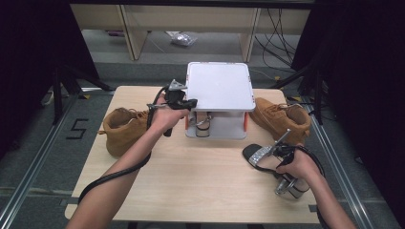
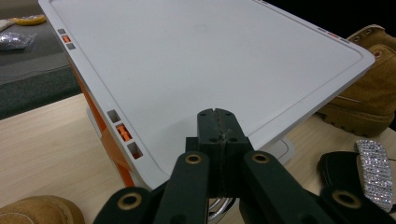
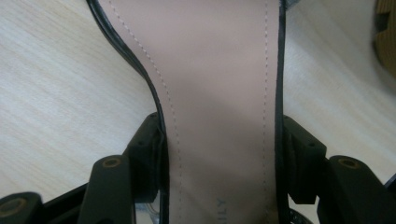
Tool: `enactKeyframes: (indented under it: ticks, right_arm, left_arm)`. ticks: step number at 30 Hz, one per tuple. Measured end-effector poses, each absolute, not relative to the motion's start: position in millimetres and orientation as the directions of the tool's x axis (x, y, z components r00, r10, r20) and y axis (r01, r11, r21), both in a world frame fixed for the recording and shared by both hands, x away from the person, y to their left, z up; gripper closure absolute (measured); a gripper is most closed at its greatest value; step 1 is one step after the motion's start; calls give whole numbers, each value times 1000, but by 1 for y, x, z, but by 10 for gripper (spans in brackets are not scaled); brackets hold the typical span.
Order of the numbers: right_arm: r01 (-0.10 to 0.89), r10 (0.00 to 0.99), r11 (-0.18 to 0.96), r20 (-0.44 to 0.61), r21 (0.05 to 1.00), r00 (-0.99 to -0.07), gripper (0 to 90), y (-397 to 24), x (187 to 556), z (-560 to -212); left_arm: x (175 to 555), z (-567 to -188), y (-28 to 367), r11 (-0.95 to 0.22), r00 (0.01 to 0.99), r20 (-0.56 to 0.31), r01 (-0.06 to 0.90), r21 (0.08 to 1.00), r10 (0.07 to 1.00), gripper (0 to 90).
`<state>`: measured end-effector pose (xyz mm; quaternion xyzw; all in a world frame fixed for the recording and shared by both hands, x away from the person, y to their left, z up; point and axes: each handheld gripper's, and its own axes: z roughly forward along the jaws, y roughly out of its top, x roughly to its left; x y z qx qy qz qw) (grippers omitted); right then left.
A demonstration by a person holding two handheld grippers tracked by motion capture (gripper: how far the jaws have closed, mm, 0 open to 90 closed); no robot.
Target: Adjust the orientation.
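A black sandal point(image 1: 258, 155) with a rhinestone strap point(image 2: 376, 168) and a silver block heel point(image 1: 292, 187) lies on the table at the front right. My right gripper point(image 1: 278, 160) sits over its middle. In the right gripper view the sandal's pink insole point(image 3: 219, 93) runs between the jaws, and both pads point(image 3: 152, 149) press on its black edges, so my right gripper point(image 3: 222, 154) is shut on it. My left gripper point(image 1: 191, 102) is shut with nothing in it. Its tips point(image 2: 217, 119) are at the front left corner of the white rack top point(image 2: 210, 60).
The white two-level rack point(image 1: 219, 86) stands at the table's middle back, with a silver-heeled shoe point(image 1: 203, 125) on its lower shelf. One tan boot point(image 1: 125, 126) sits left of the rack and another point(image 1: 282, 117) to its right. Bare wooden tabletop point(image 1: 200, 171) lies in front.
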<state>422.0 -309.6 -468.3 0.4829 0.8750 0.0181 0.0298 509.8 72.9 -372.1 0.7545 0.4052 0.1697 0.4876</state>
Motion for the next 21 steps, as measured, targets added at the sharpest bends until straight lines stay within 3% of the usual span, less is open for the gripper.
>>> enactKeyframes:
  ticks: [9, 18, 21]
  right_arm:
    - [924, 925, 380, 20, 33, -381, 438, -298, 415, -467]
    - [944, 942, 328, 57, 41, -330, 438, -290, 409, -460]
    - [939, 942, 325, 54, 111, -333, 438, -282, 406, -454]
  left_arm:
    - [510, -372, 73, -197, 614, -138, 446, 873, 777, 897]
    - [510, -372, 73, -202, 615, -134, 446, 872, 777, 896]
    - [510, -372, 72, -200, 613, -134, 445, 873, 779, 896]
